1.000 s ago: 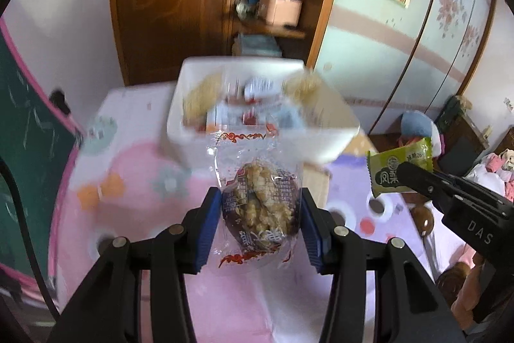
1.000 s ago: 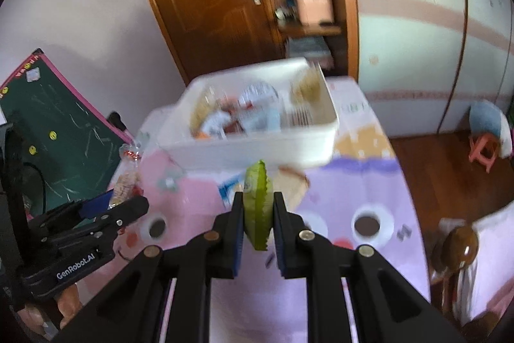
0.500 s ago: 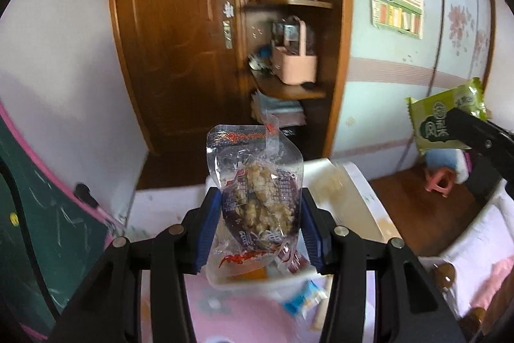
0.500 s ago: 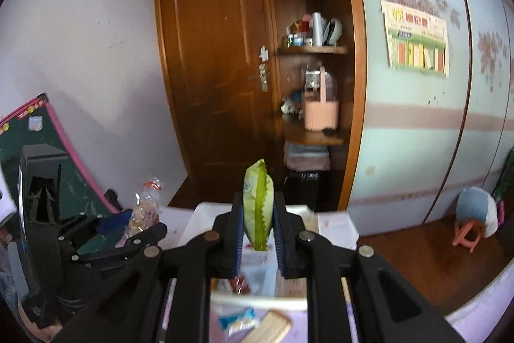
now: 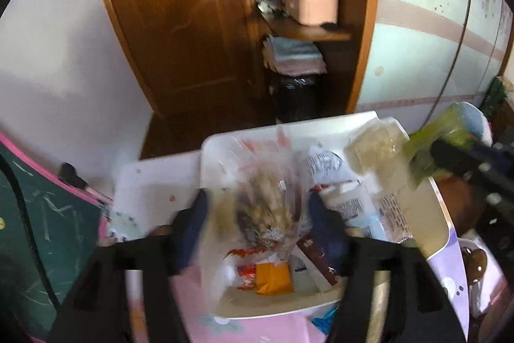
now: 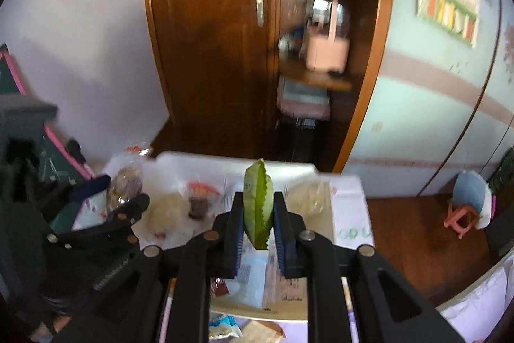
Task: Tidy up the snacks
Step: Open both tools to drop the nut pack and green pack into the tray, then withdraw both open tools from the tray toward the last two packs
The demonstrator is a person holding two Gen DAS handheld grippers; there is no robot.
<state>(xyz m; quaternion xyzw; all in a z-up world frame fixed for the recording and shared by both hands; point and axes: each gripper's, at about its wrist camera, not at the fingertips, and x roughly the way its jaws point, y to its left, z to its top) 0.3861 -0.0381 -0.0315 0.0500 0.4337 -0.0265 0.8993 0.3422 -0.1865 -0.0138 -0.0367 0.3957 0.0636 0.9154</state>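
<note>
We record two units. Left hand-held gripper [image 5: 257, 211]: matte black plastic body, two long arms with rectangular cut-outs, dark blue pads on the fingertips [image 5: 189, 224]; its side, seen from the right wrist camera, carries round silver screw heads and a line of white lettering too blurred to read. Right hand-held gripper [image 6: 258, 227]: same black frame, four silver screw heads across the arms, blue ribbed pads on the fingertips [image 6: 238, 241], rectangular cut-outs in both arms.
</note>
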